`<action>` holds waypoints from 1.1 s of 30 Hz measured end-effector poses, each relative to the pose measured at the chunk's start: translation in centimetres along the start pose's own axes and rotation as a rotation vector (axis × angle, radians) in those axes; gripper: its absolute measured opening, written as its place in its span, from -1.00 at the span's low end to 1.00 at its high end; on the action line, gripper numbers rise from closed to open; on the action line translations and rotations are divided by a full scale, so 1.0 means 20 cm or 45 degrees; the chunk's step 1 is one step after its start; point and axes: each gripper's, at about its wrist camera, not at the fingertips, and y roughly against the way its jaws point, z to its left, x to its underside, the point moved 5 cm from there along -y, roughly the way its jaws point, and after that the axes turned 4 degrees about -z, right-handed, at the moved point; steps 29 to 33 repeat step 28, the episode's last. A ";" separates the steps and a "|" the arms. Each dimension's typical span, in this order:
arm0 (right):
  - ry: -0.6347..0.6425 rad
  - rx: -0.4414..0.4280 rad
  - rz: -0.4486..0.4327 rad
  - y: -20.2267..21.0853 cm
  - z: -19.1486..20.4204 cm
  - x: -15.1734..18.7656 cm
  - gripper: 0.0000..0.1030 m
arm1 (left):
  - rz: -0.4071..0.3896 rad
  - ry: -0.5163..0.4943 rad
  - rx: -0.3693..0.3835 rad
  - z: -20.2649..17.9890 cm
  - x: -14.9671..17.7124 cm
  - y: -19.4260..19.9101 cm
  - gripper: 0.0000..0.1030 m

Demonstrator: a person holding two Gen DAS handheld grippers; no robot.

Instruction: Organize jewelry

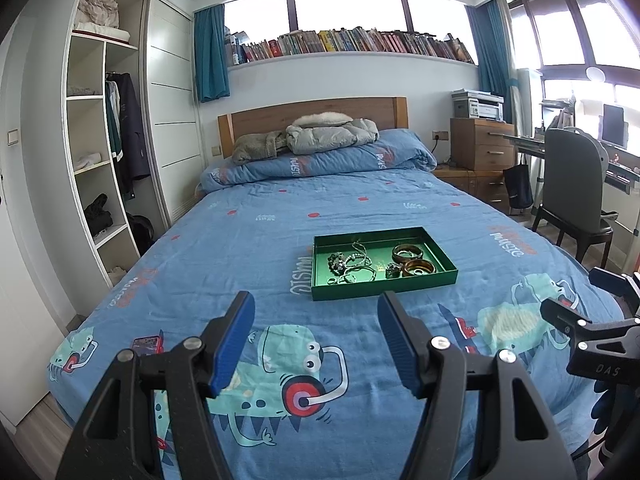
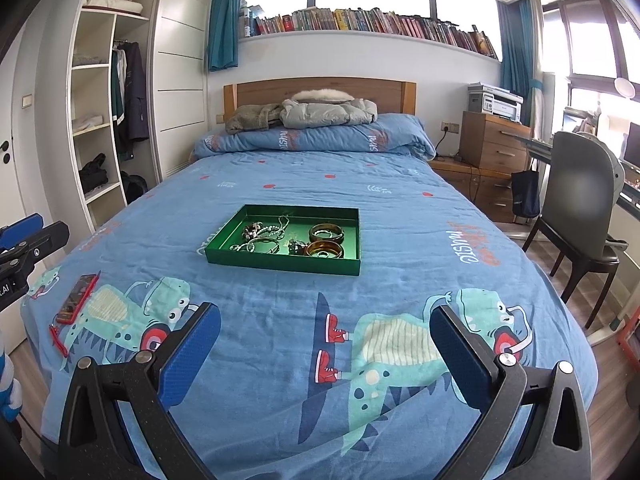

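I'm holding both tools over the foot of the bed (image 2: 280,184), left tool (image 1: 316,340) and right tool (image 2: 326,350) each gaping wide and carrying nothing. The jewelry is sitting inside the green tray (image 2: 280,264) at 12 o'clock of the right tool and 1 o'clock of the left: two brown bangles (image 2: 326,240) at the tray's 3 o'clock side, beaded bracelets and chains (image 2: 262,236) lying heaped at its 9 o'clock side. Everything is lying in the tray and nothing on the blanket, which is fitting either a sorted end state or a pile waiting for sorting; I can't tell which.
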 end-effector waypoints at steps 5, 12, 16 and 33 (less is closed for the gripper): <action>-0.005 0.005 -0.002 0.00 -0.01 0.00 0.99 | 0.006 -0.002 0.002 -0.01 0.00 0.00 0.21; -0.017 0.013 -0.004 -0.01 -0.03 0.01 0.99 | 0.029 -0.010 0.009 -0.01 0.03 -0.04 0.21; -0.025 0.016 0.001 -0.03 -0.03 0.01 0.99 | 0.041 -0.014 0.013 -0.02 0.04 -0.06 0.21; -0.031 0.032 0.013 -0.08 -0.06 0.04 0.99 | 0.058 -0.016 0.003 -0.02 0.05 -0.11 0.21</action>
